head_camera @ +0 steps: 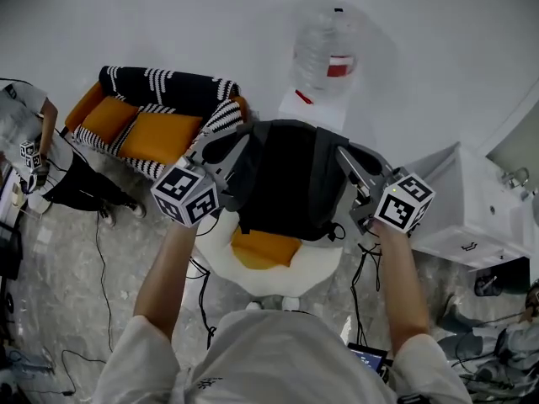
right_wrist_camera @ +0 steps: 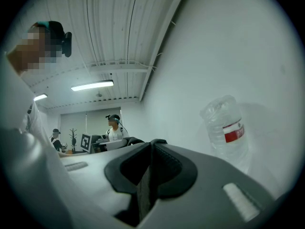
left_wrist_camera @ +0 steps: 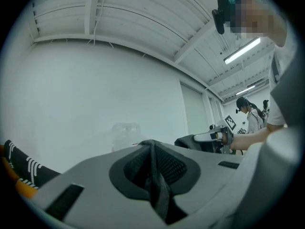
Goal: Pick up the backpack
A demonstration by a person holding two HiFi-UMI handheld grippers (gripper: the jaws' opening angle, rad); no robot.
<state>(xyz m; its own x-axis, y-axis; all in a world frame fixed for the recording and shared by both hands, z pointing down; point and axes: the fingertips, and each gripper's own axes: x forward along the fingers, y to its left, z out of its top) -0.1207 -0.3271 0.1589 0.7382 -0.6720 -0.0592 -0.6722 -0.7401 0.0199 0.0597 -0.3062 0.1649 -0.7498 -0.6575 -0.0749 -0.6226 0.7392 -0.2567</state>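
The black backpack (head_camera: 286,179) is held between the two claws, in front of the person and over a white stool (head_camera: 320,263) with an orange cushion (head_camera: 263,249); its lower edge overlaps the cushion in the head view, and whether it rests there or hangs clear cannot be told. The left claw (head_camera: 229,151) is set at the backpack's upper left corner and the right claw (head_camera: 347,160) at its upper right; both are pointed level, away from the person.

In the left gripper view the left claw (left_wrist_camera: 153,149) is seen pressed together on a dark woven strap (left_wrist_camera: 159,190), which is pinched upright between the pads; across from it the right claw (left_wrist_camera: 217,136) and the top of the backpack (left_wrist_camera: 190,141) are seen. In the right gripper view the right claw (right_wrist_camera: 151,149) is likewise closed on a flat dark strap (right_wrist_camera: 144,190), which is gripped edge-on between the pads.

A clear water jug (head_camera: 324,49) with a red label is stood against the white wall beyond the backpack; it is also seen in the right gripper view (right_wrist_camera: 226,130). A black-and-white patterned sofa (head_camera: 168,82) with orange cushions is placed to the left, near the stool; a white cabinet (head_camera: 472,200) is placed to the right. Cables are laid across the floor (head_camera: 67,276).
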